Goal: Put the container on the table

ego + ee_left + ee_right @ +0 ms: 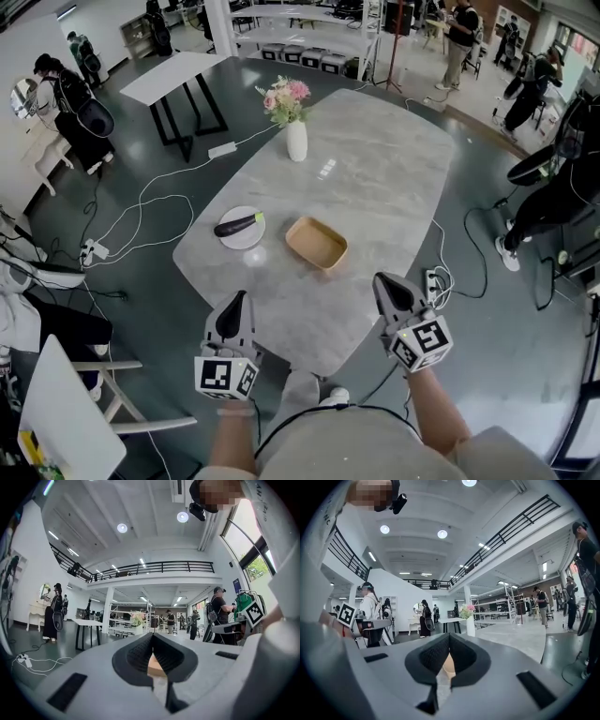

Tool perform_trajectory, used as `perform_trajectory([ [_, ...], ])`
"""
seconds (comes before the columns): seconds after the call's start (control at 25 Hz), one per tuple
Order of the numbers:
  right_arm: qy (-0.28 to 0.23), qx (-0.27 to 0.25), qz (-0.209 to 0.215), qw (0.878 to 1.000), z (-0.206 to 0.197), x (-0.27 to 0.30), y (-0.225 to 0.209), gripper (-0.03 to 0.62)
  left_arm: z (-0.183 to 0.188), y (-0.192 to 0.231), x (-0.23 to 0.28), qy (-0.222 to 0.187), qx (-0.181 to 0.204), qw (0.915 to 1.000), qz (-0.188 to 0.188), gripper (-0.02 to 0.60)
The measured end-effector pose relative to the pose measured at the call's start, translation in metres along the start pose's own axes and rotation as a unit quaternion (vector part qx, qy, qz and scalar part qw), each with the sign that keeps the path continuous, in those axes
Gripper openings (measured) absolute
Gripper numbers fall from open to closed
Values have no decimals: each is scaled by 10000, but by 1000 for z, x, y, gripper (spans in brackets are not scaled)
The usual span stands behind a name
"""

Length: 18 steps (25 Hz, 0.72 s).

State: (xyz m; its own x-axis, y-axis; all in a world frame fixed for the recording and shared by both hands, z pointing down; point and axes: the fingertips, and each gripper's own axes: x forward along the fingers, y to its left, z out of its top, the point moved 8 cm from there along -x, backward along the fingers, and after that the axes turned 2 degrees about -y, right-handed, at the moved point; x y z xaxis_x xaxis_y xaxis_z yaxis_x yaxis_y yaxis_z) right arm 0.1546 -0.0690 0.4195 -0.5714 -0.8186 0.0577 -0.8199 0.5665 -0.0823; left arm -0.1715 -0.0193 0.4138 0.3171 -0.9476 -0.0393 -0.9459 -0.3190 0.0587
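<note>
The container (316,242) is a shallow tan rectangular tray, empty, standing on the grey marble table (375,178) near its middle. My left gripper (242,298) hovers at the table's near edge, left of the container and apart from it, jaws shut on nothing. My right gripper (380,279) hangs over the near right edge, also shut and empty. In the left gripper view the left gripper (152,634) has its dark pads together, with a sliver of the container (153,666) showing below them. The right gripper (449,634) looks the same, with the container (449,665) showing below its pads.
A white plate (246,238) with a dark aubergine (238,223) lies left of the container. A white vase of flowers (296,141) stands farther back. Cables and a power strip (433,281) lie on the floor. A white chair (75,412) is at lower left. People stand around the room.
</note>
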Motion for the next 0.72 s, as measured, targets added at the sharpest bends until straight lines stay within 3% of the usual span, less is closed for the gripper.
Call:
perform_trajectory([
  [0.72, -242, -81, 126, 9996, 8, -9, 3, 6, 8, -7, -18, -89, 98, 9997, 226, 3],
])
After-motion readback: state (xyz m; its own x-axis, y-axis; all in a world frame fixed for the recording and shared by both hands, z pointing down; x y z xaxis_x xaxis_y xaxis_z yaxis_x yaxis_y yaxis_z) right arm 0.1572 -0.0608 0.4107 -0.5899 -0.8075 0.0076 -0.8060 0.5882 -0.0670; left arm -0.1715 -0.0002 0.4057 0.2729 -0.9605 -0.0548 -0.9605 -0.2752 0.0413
